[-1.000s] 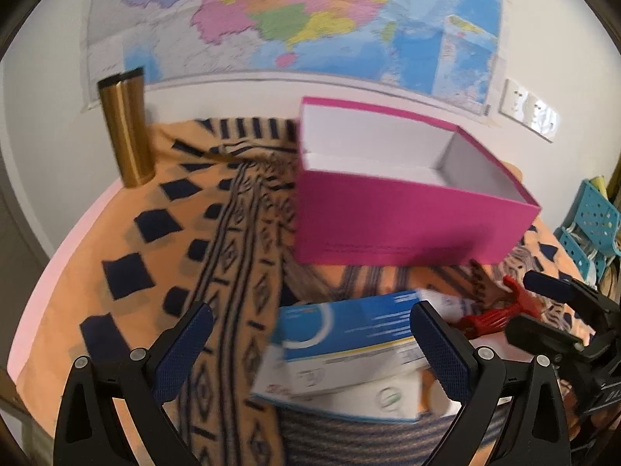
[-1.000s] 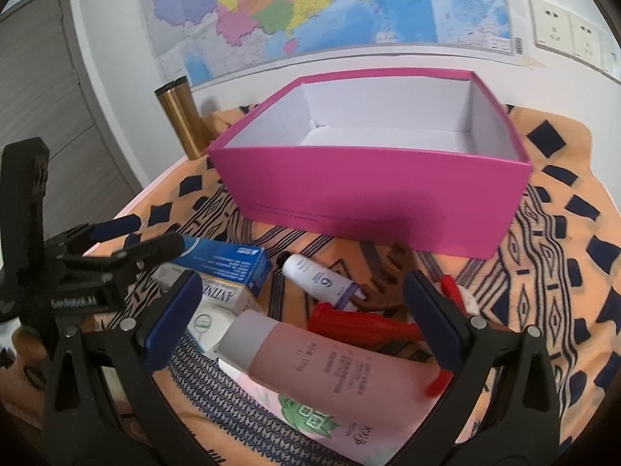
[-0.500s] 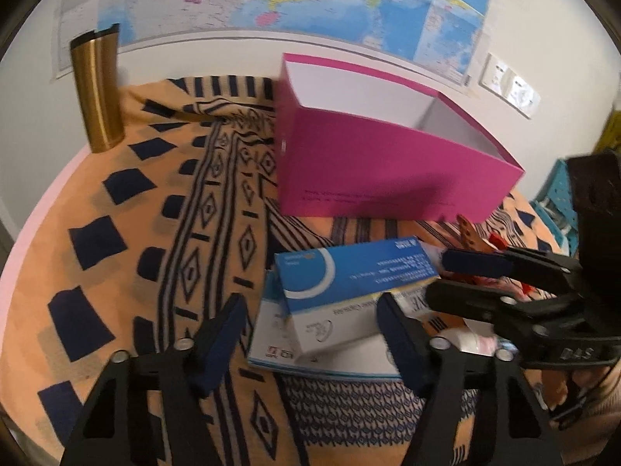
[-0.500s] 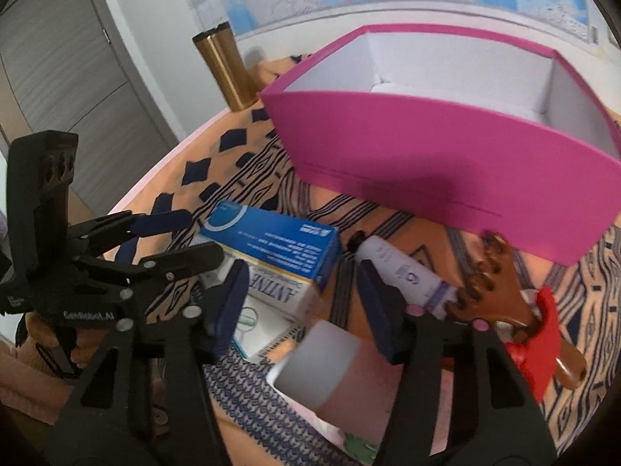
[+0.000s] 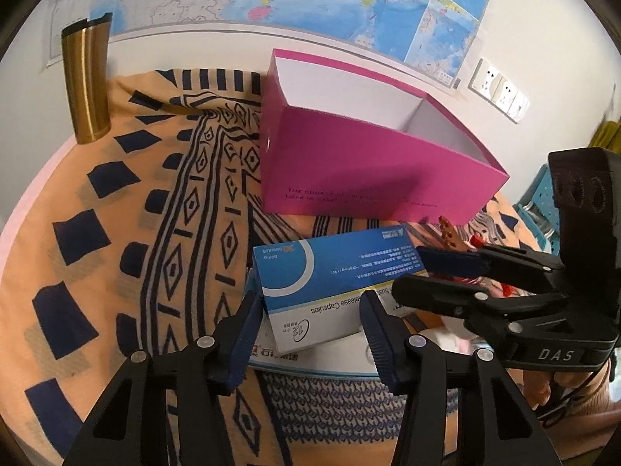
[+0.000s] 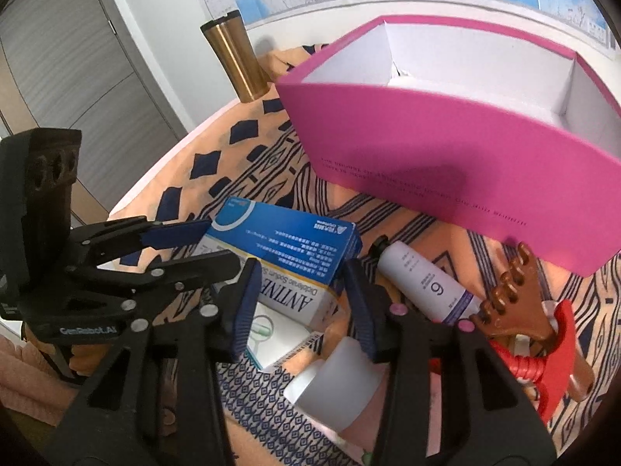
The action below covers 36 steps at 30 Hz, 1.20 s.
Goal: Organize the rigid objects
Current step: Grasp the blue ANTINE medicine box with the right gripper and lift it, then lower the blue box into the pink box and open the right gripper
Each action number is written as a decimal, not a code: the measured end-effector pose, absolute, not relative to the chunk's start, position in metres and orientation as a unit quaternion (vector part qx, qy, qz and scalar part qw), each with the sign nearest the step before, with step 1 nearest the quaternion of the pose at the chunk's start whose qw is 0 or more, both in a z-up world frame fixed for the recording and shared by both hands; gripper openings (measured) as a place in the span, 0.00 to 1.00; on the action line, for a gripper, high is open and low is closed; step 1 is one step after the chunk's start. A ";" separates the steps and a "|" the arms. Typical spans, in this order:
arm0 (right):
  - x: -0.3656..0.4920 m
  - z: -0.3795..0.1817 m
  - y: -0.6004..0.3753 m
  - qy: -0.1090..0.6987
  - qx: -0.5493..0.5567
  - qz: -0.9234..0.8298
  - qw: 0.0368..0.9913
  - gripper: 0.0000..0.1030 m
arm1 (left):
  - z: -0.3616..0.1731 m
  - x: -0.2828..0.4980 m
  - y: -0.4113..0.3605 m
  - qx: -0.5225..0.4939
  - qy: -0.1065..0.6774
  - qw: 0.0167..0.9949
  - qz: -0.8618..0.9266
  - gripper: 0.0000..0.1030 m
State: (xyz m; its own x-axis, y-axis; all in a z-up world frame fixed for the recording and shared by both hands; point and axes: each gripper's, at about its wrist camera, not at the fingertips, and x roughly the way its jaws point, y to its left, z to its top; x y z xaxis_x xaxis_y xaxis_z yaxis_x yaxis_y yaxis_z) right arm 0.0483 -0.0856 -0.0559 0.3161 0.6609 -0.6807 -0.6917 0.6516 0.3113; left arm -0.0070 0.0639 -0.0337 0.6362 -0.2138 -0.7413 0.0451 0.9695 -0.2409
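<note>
Cloth [image 5: 116,233], orange with dark diamonds, covers the table in the left wrist view. At twelve o'clock stands the pink box [image 5: 368,171], open-topped, its white inside bare as far as can be seen. A gold tumbler [image 5: 87,85] stands upright at ten o'clock against the wall. The left gripper [image 5: 310,322] straddles the near end of the blue medicine carton [image 5: 330,272], which lies on a flat white pack [image 5: 330,357]; its jaws have just been closing and the pads look to press the carton's sides. From three o'clock the right gripper [image 5: 411,272] reaches across the same carton.

Right wrist view: the right gripper [image 6: 300,303] brackets that carton's end marked ANTINE [image 6: 287,256], jaws just closing, pads at or very near its sides; contact is unclear. At four o'clock lie a white tube [image 6: 423,283], a brown comb [image 6: 512,303] and a red handle [image 6: 559,349]. The pink box [image 6: 446,155] sits at one o'clock.
</note>
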 end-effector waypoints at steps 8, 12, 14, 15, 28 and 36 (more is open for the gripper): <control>0.048 -0.024 -0.094 0.369 -0.030 0.411 0.833 0.46 | -0.005 0.002 0.058 -0.098 0.389 0.912 -0.088 0.50; 0.057 -0.008 -0.105 0.353 -0.016 0.405 0.843 0.46 | 0.018 0.013 0.051 -0.083 0.366 0.922 -0.097 0.50; 0.063 0.002 -0.112 0.342 -0.006 0.404 0.849 0.46 | 0.030 0.022 0.047 -0.076 0.356 0.926 -0.102 0.50; 0.066 0.007 -0.114 0.336 -0.003 0.403 0.851 0.46 | 0.035 0.025 0.045 -0.071 0.350 0.928 -0.104 0.50; 0.131 0.028 -0.113 0.324 0.021 0.376 0.868 0.46 | 0.054 0.103 0.035 -0.028 0.355 0.931 -0.076 0.50; 0.172 -0.007 -0.102 0.394 0.039 0.377 0.838 0.45 | 0.023 0.134 0.037 -0.018 0.414 0.909 -0.047 0.50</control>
State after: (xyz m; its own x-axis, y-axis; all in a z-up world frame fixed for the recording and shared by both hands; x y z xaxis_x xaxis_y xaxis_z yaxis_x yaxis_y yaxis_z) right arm 0.1720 -0.1025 -0.0073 0.4058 0.6613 -0.6309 -0.6003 0.7134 0.3616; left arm 0.1342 0.0368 0.0230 0.6522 -0.0996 -0.7515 0.0697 0.9950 -0.0714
